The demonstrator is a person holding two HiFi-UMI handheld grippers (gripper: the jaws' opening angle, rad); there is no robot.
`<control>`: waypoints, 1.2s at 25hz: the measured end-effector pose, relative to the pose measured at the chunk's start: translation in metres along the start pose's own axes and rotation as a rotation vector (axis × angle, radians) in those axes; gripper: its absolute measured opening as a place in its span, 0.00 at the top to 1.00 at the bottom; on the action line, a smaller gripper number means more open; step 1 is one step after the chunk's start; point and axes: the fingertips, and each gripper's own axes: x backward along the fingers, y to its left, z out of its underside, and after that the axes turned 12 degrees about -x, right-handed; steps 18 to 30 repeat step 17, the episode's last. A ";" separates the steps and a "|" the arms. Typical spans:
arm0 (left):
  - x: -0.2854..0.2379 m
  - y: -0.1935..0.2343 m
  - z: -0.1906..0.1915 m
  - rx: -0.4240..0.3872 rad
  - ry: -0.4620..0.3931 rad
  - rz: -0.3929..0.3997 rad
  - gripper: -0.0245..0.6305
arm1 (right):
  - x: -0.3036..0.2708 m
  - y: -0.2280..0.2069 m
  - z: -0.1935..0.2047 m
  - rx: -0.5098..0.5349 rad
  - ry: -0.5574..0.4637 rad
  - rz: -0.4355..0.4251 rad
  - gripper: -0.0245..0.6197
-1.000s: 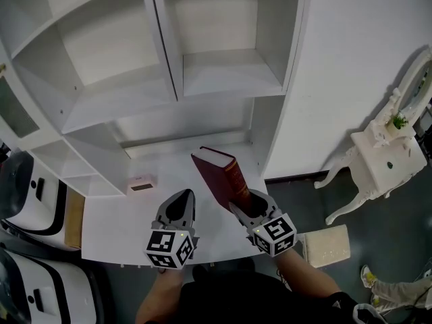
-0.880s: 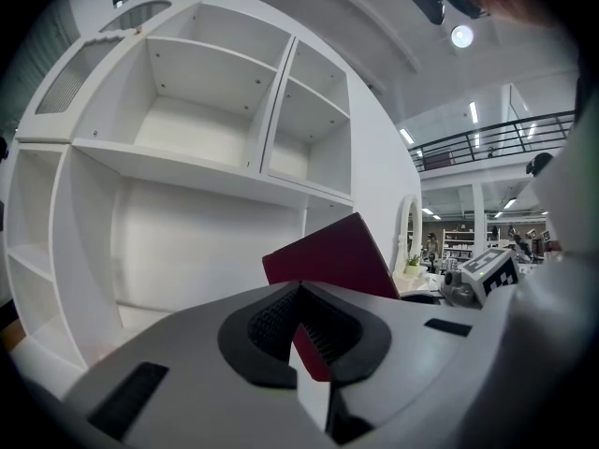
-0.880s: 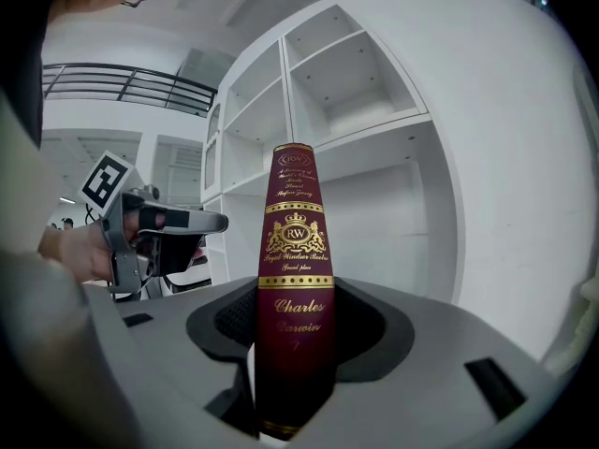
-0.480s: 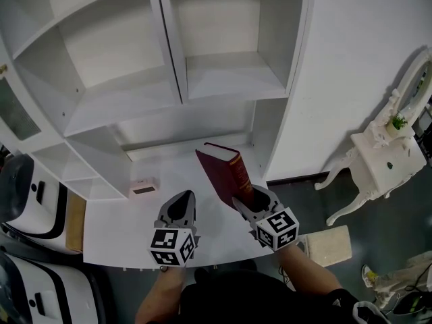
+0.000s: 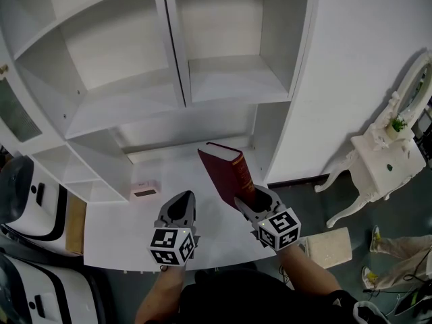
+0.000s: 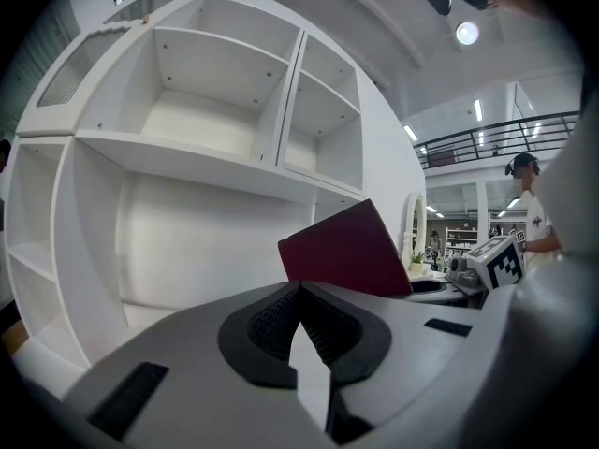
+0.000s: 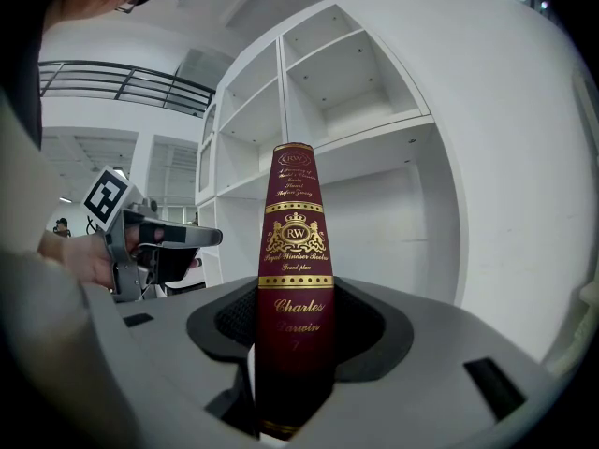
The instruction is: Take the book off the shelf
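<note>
R gripper [image 5: 247,198] clamped on red book [image 5: 226,174], upright betw. its jaws, off shelf [image 5: 229,86]; L gripper [image 5: 179,208] pinched together.

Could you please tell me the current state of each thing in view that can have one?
red book: closed, standing on end, outside the shelf compartments, gripped at its spine.
right tongs: shut on the red book.
left tongs: shut, holding nothing.
small pink box: lying on the white desk, apart from both tongs.
</note>
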 end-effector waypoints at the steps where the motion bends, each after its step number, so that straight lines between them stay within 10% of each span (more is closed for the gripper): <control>1: 0.000 0.000 0.000 0.001 -0.001 0.001 0.95 | -0.001 0.001 0.000 0.000 0.001 -0.001 0.62; 30: 0.008 0.012 0.008 0.035 0.006 0.012 0.95 | -0.014 0.016 0.005 0.009 0.018 -0.009 0.63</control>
